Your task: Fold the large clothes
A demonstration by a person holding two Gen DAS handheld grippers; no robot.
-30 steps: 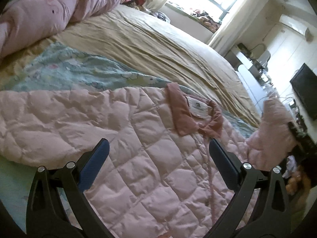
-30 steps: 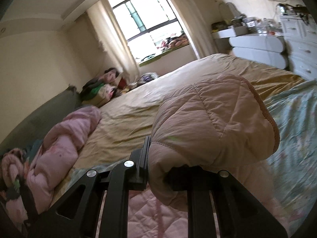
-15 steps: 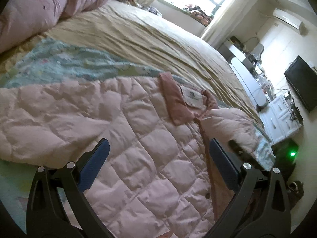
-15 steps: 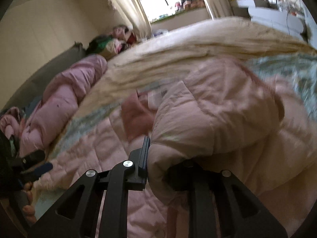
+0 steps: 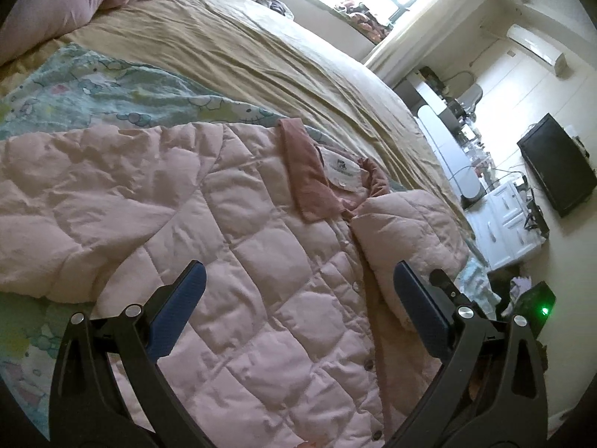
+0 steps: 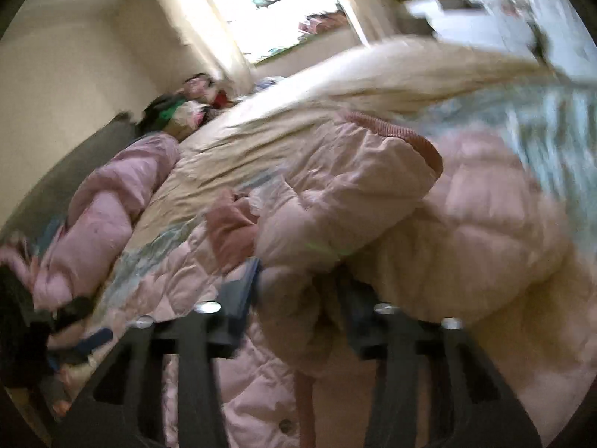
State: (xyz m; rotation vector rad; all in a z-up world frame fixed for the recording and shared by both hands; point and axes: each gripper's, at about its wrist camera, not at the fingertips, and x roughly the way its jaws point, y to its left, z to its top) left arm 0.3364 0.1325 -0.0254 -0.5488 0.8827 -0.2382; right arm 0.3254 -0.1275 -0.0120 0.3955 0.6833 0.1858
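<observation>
the right gripper [image 6: 294,291], jaws just easing apart around the sleeve [image 6: 358,201] between them, should let go fully before backing off the pink quilted jacket [image 5: 231,246], which lies flat beneath the left gripper [image 5: 298,295]'s wide, empty fingers.

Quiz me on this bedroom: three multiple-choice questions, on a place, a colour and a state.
1. The jacket lies: A on the bed; B on the floor; C on a chair.
2. Its collar is: A green; B darker pink; C black.
3. The left gripper is: A shut on the collar; B shut on a sleeve; C open, empty.
Answers: 1 A, it is spread across the bed. 2 B, darker than the jacket's pale body. 3 C, its jaws stand wide apart above the jacket.
</observation>
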